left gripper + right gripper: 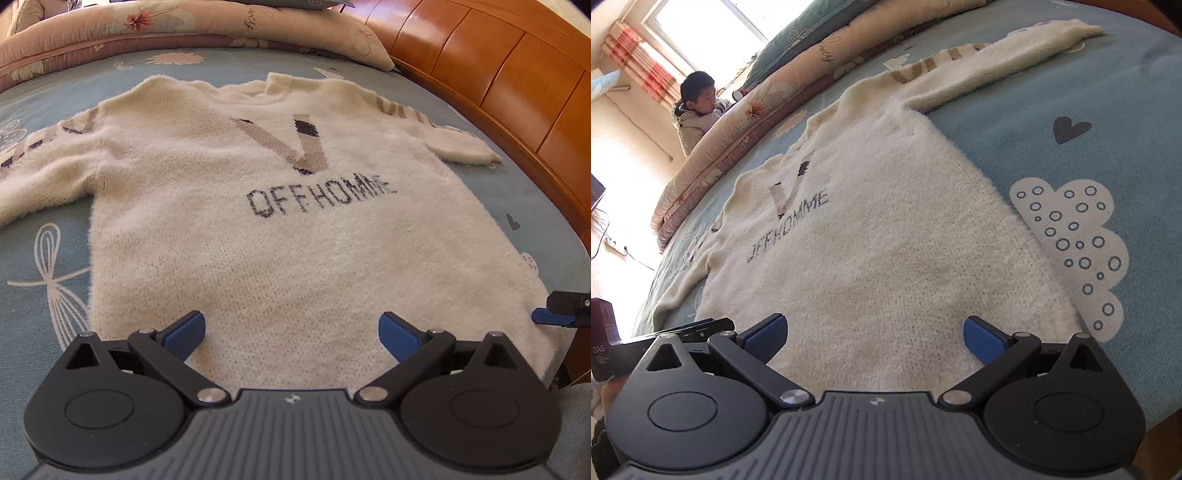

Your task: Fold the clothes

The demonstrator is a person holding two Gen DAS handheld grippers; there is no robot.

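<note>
A cream fuzzy sweater (280, 236) with a "V" and "OFF HOMME" lettering lies flat, front up, on a blue patterned bed sheet (44, 280), both sleeves spread out. It also shows in the right wrist view (886, 236). My left gripper (291, 336) is open and empty just over the sweater's bottom hem. My right gripper (873, 338) is open and empty over the hem near its right corner; its blue fingertip (546, 316) shows at the right edge of the left wrist view. The left gripper's black body (665, 334) shows at the left of the right wrist view.
A folded pink floral quilt (147, 33) and pillows lie along the far side of the bed. A wooden bed board (498, 74) runs along the right. A child (698, 110) sits beyond the bed near a window.
</note>
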